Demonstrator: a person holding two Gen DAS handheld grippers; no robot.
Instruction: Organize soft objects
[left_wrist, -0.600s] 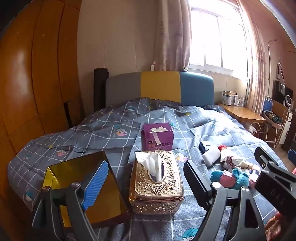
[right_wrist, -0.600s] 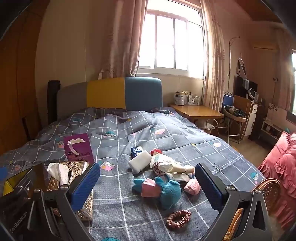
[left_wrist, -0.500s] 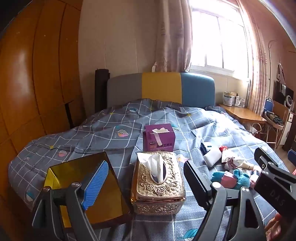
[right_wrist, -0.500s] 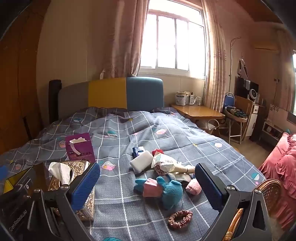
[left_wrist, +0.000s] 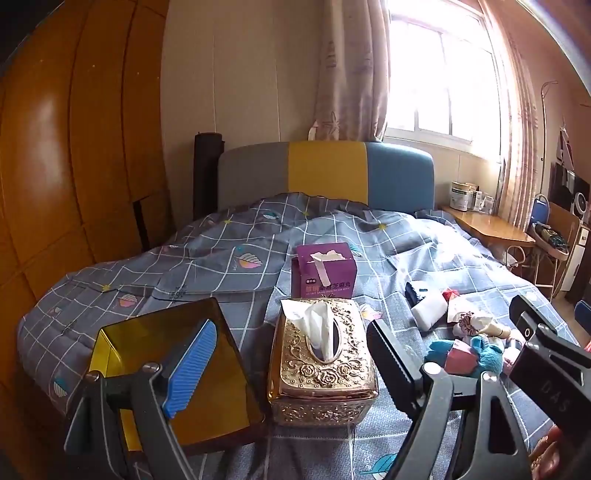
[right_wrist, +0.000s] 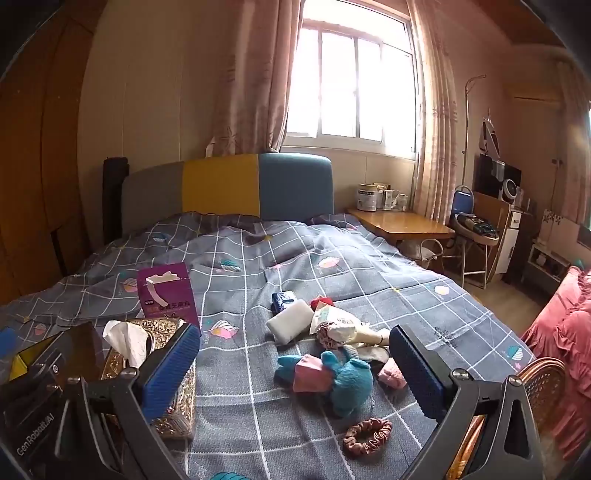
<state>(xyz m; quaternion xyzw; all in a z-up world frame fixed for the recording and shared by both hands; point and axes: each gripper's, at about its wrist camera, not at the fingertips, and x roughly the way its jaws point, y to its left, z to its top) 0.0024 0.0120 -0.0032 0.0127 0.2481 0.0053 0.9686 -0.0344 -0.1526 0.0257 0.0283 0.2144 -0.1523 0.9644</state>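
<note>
Both the left claw (left_wrist: 284, 365) and right claw (right_wrist: 295, 365) are wide open and empty, so the heaped toys (right_wrist: 332, 373) near the bed's (right_wrist: 424, 291) right edge could snag together when one is grasped.

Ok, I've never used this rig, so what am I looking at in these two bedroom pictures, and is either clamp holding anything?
There is no robot arm here. A person carries a two-finger clamp in each hand, and a wide-angle camera on each clamp looks forward along its fingers.

One picture comes from the left gripper. Its jaws stand wide open and empty, above a gold tissue box. Beside the box sits an amber and yellow container, and behind it a purple carton.

The other picture comes from the right gripper, also open and empty. It faces a heap of soft things on the bed cover: a blue plush toy, a white pouch and a brown scrunchie.

Nothing is held yet.
</note>
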